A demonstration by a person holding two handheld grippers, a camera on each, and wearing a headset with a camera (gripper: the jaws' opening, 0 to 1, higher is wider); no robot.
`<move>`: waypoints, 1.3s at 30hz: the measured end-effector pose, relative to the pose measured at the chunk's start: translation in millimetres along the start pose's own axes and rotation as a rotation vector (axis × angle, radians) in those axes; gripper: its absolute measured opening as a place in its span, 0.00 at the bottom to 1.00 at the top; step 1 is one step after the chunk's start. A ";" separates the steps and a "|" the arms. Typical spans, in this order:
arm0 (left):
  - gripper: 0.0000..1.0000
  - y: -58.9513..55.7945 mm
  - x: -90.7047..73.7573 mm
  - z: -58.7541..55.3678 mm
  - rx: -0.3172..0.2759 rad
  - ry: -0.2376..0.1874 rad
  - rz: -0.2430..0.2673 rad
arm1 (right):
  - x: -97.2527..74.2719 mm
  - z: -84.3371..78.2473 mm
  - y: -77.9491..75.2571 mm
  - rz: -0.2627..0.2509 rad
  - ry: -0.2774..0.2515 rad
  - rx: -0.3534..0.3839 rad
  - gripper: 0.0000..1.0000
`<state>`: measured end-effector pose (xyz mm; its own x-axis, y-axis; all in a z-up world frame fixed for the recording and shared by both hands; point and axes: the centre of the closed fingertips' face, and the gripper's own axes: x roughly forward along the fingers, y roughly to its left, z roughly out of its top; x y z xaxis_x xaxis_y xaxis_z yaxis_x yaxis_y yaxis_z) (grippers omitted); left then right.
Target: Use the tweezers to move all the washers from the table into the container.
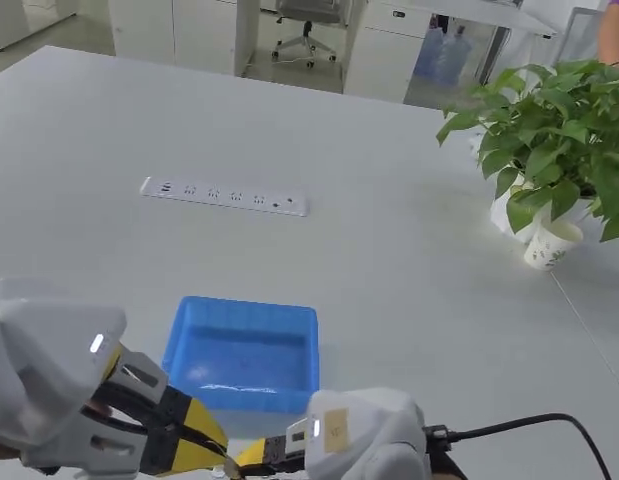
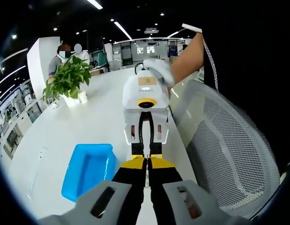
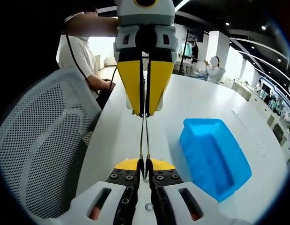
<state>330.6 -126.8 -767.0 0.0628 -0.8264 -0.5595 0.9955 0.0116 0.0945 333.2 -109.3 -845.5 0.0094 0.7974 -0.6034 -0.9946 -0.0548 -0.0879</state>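
Note:
My left gripper (image 1: 215, 441) and right gripper (image 1: 251, 457) meet tip to tip at the table's near edge, just in front of the blue container (image 1: 240, 304). Thin metal tweezers (image 3: 145, 140) run between them, and both grippers are shut on them, one at each end. In the left gripper view my own yellow tips (image 2: 147, 162) press together against the right gripper (image 2: 146, 152), with the container (image 2: 87, 172) to the left. In the right gripper view a small ring, apparently a washer (image 3: 148, 206), lies on the table under my right gripper (image 3: 145, 165). The container (image 3: 214, 159) looks empty.
A white power strip (image 1: 224, 196) lies beyond the container. A potted plant (image 1: 554, 110) and a paper cup (image 1: 549, 243) stand at the right edge. A grey mesh chair (image 2: 229, 150) sits beside the table's near edge. People stand at the far end of the table.

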 end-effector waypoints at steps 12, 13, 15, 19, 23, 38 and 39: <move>0.05 -0.4 -3.4 -12.2 0.004 0.054 -0.001 | 12.8 0.9 1.0 0.012 0.010 -0.019 0.11; 0.05 -0.3 -3.6 -13.7 0.005 0.063 -0.002 | 14.4 0.5 0.7 0.013 0.014 -0.018 0.11; 0.05 -0.3 -2.5 -14.7 0.004 0.073 -0.002 | 17.0 -0.2 0.0 0.012 0.020 -0.016 0.11; 0.05 -0.8 -2.9 -17.0 -0.001 0.081 -0.001 | 19.3 -0.4 0.4 0.015 0.026 -0.016 0.11; 0.05 -1.5 -2.7 -20.1 -0.002 0.097 -0.001 | 22.2 -2.3 -0.1 0.017 0.031 -0.011 0.11; 0.05 -1.2 -3.0 -24.9 -0.005 0.119 -0.004 | 30.8 -3.3 -0.3 0.029 0.041 -0.011 0.12; 0.05 -1.2 -2.7 -24.9 -0.005 0.119 -0.005 | 31.3 -3.5 -0.2 0.030 0.041 -0.012 0.12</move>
<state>331.0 -110.6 -786.0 0.0655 -0.7537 -0.6540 0.9961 0.0104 0.0877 334.0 -86.5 -867.1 -0.0158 0.7697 -0.6382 -0.9932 -0.0855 -0.0785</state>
